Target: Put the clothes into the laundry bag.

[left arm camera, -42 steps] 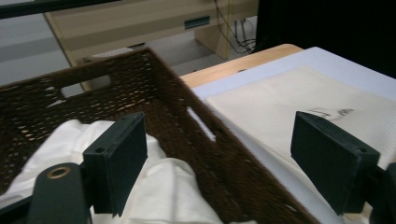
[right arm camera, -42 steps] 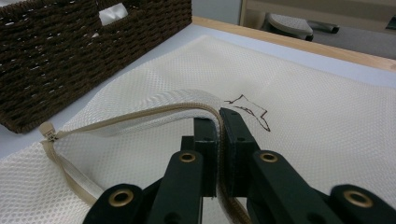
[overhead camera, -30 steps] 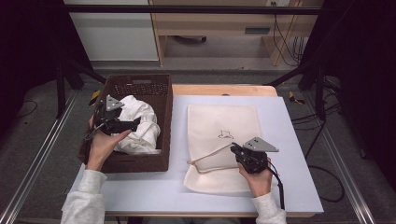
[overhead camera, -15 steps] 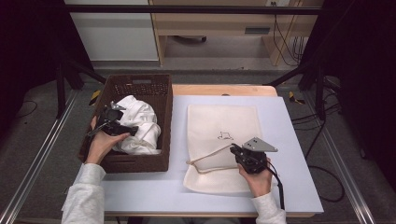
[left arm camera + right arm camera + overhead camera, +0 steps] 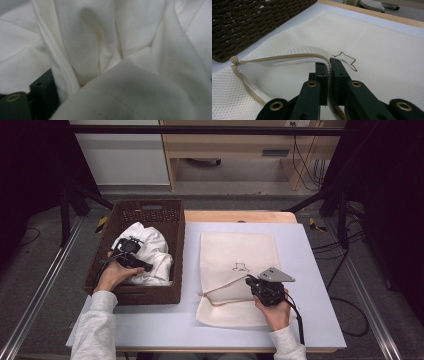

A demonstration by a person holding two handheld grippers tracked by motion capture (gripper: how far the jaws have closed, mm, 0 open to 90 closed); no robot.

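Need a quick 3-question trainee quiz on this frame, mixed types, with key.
1. True or false: the right claw is shut on the zipper edge of the mesh bag.
2. Where is the white cloth? A) in the wicker basket B) on the bag C) on the floor
3. Fill in: the left claw is down in the ____.

Key: 1 true; 2 A; 3 basket (its jaws are buried in cloth, so grip state is unclear).
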